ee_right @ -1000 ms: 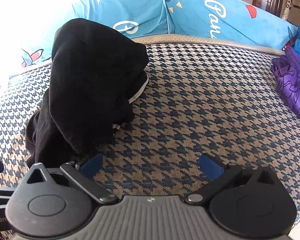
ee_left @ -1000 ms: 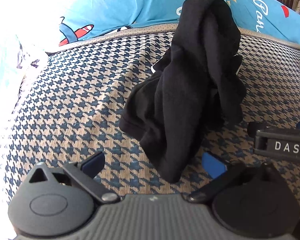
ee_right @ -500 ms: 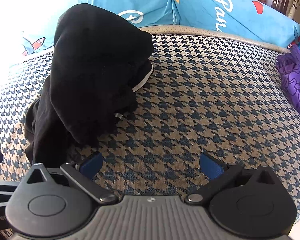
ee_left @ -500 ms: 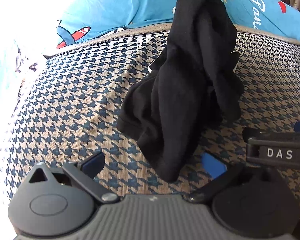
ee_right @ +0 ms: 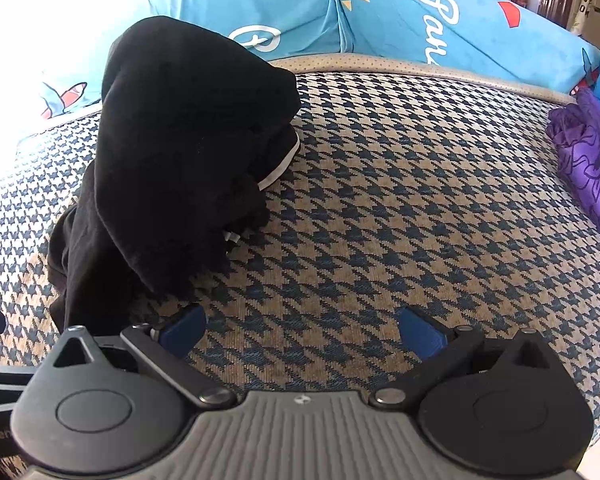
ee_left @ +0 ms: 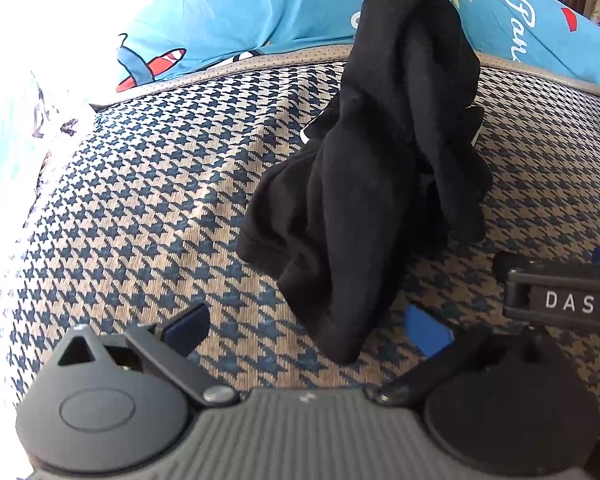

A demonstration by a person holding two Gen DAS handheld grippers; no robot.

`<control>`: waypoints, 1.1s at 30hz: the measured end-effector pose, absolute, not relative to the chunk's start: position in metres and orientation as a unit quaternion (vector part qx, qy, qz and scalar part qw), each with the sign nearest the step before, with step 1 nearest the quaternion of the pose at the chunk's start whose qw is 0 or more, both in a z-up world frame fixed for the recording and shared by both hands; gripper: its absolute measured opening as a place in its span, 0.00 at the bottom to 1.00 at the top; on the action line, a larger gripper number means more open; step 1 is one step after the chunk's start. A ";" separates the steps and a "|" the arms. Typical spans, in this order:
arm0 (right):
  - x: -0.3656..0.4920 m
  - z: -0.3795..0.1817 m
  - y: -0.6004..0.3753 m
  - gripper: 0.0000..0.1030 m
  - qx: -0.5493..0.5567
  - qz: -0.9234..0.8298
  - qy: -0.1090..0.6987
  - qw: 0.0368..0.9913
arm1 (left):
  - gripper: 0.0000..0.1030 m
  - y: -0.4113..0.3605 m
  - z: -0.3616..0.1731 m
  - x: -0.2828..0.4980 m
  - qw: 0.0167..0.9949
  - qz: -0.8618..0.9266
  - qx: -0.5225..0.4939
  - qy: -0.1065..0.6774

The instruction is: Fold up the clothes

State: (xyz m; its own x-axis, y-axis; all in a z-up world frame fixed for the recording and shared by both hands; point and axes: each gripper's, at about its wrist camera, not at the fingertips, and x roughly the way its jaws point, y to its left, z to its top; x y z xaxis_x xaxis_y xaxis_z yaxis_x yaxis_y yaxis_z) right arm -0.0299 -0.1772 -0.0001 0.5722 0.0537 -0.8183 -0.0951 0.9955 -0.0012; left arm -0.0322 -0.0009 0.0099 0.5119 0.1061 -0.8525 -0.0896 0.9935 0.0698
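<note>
While both tools hang spread and empty over the houndstooth cushion (ee_left: 140,200), you have nothing in hand yet. Start with your left gripper (ee_left: 306,326): its blue pads (ee_left: 186,322) stand wide apart, and the black garment (ee_left: 372,160) lies in a crumpled heap just ahead, its nearest drooping end reaching down between the fingers, a little toward the right pad. It looks like soft, limp knit that I expect will sag and slide over itself rather than hold any shape, light enough for one pinch. That near end, or the rounded hem to its left, seems the fair place to take hold.

Moving across, your right gripper (ee_right: 302,328) is equally released, with bare cushion between its pads. The same garment (ee_right: 180,140) sits ahead and to its left, nearly touching the left pad; a thin white trim shows at its right edge. Further right, well apart, lies a purple cloth (ee_right: 588,160).
</note>
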 end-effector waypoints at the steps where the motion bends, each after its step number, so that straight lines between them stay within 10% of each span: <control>1: -0.030 0.000 -0.177 1.00 -0.023 0.042 0.460 0.886 | 1.00 -0.001 0.010 -0.032 0.869 0.057 0.008 0.491; 33: -0.029 -0.001 -0.175 1.00 -0.030 0.052 0.463 0.885 | 1.00 -0.004 0.009 -0.026 0.867 0.054 -0.005 0.496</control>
State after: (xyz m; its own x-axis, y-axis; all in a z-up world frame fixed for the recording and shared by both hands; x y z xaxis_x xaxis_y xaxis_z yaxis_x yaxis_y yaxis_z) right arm -0.0288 -0.1753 -0.0010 0.5666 0.0643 -0.8215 -0.1196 0.9928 -0.0048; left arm -0.0263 -0.0036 0.0093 0.5026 0.0883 -0.8600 -0.0987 0.9941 0.0444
